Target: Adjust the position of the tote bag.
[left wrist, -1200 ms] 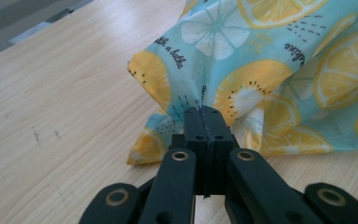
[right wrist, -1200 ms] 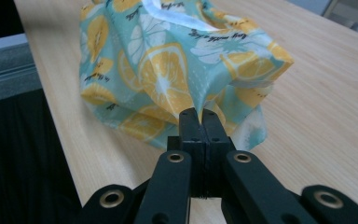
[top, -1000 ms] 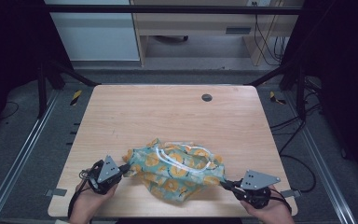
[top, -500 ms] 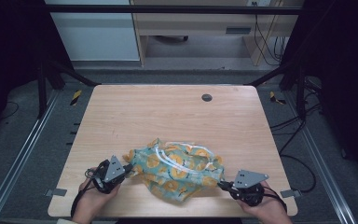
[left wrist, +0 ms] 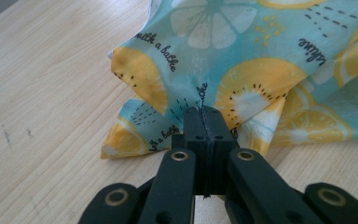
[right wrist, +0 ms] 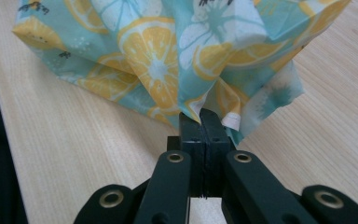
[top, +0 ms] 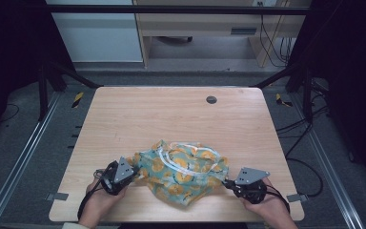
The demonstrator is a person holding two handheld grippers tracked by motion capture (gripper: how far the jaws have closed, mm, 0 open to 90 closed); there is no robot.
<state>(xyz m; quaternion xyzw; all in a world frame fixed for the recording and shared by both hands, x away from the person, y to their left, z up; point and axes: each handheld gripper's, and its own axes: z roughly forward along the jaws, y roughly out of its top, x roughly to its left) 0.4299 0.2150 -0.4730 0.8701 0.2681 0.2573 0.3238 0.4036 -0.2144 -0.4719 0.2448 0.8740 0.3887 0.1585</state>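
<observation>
The lemon-print cloth (top: 183, 171) lies crumpled on the near part of the wooden table (top: 171, 119), bunched up between my two hands, and a good deal of it is folded under itself, so I cannot make out its full outline or which corners I have. White bands run across its top in the high view; whether they are straps or trim I cannot tell. My left gripper (top: 132, 172) is pressed together on the cloth's left edge: in the left gripper view (left wrist: 205, 122) the jaws meet with a fold of fabric pinched between their tips, and the print there carries small script that is partly cut off by the folds. My right gripper (top: 228, 182) pinches the cloth's right edge the same way; in the right gripper view (right wrist: 201, 122) the fabric rises from the closed tips and its upper part runs out of frame. My hands are cut off at the bottom of the high view. The cloth sits close to the table's near edge. Beyond it the far half of the table is bare wood up to a small dark round fitting (top: 211, 99) near the far edge, and there is free surface to both sides.
</observation>
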